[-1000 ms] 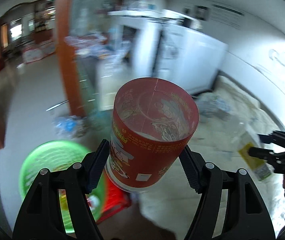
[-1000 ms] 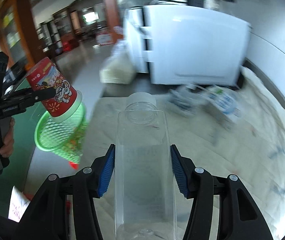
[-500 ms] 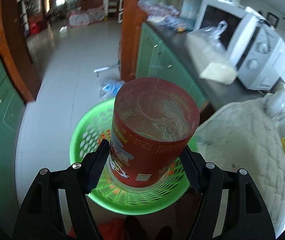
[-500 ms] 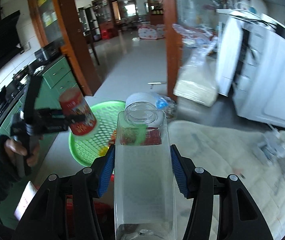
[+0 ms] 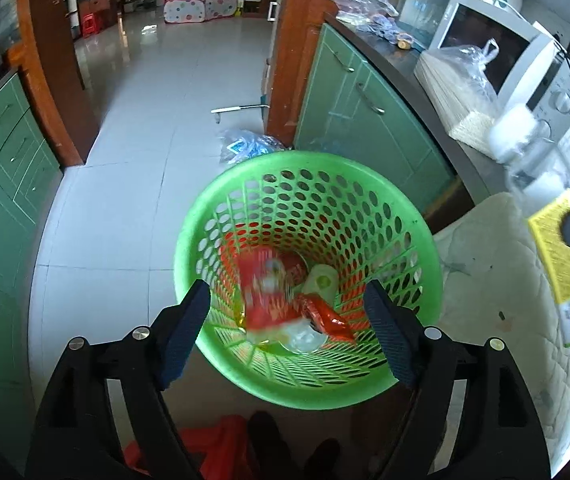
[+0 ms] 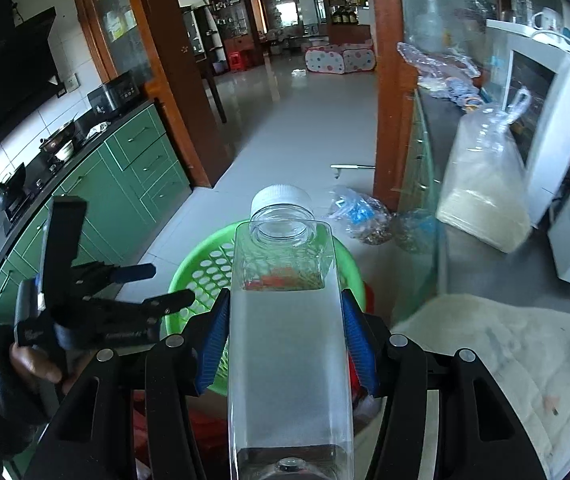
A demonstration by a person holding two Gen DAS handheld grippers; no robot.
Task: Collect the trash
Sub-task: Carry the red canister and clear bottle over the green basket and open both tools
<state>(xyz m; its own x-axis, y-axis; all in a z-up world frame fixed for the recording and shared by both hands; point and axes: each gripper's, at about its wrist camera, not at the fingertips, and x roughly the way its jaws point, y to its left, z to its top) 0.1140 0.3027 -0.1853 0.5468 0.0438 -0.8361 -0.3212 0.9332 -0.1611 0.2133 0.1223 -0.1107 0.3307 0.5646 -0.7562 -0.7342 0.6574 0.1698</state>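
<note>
Over basket (image 5: 425, 236): left gripper (image 5: 285, 312) just opening, empty, cup (image 5: 265, 292) dropped in; right gripper (image 6: 285, 328) clamping bottle (image 6: 289, 340), next for binning.

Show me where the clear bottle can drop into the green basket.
The far half of the green basket is bare mesh. Near the open left gripper, the red cup and wrappers crowd it. The right gripper grips the clear bottle.
</note>
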